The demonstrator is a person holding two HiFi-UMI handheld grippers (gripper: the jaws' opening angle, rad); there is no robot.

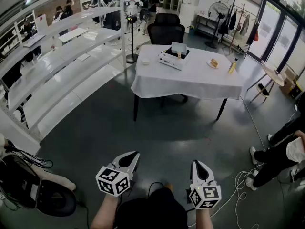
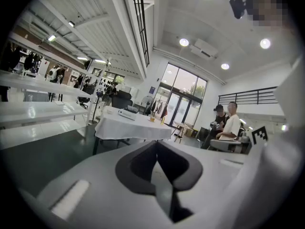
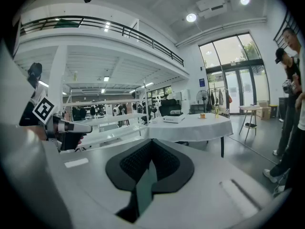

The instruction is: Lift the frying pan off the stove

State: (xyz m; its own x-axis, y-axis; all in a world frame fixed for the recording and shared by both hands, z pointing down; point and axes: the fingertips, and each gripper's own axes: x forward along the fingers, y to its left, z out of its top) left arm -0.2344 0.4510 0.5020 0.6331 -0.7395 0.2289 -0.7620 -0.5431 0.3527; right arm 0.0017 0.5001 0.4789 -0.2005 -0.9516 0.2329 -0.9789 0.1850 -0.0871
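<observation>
Dark grey floor [image 1: 143,123] fills most of the head view, and across it, well apart from the person, stands the white-clothed tabletop [image 1: 190,80]; on it sits a white boxy unit, most likely the stove [image 1: 169,60], with a dark shape on top that I take for the frying pan [image 1: 175,52], though it is too small to make out a handle; further right on the cloth are a plate [image 1: 213,64] with some food and a yellow bottle [image 1: 232,66]; a black office chair [image 1: 165,31] stands behind, long white shelving [image 1: 62,66] runs down the left, and a bystander [image 1: 281,156] shows at the right edge; nothing of the lift has begun, by my reading; the step in hand is the approach, and doing it well means walking up to the near edge of the tabletop, finding which way the handle points, and opening one pair of jaws before reaching, so that the pads close squarely across the handle and the pan comes straight up and level rather than dragging over the stove; both hands are held low and close to the body, side by side, tipped a little below level toward the table; the left gripper [image 1: 134,155] has its jaws clenched on nothing, tips meeting, and the right gripper [image 1: 198,166] is likewise pressed closed and empty.
</observation>
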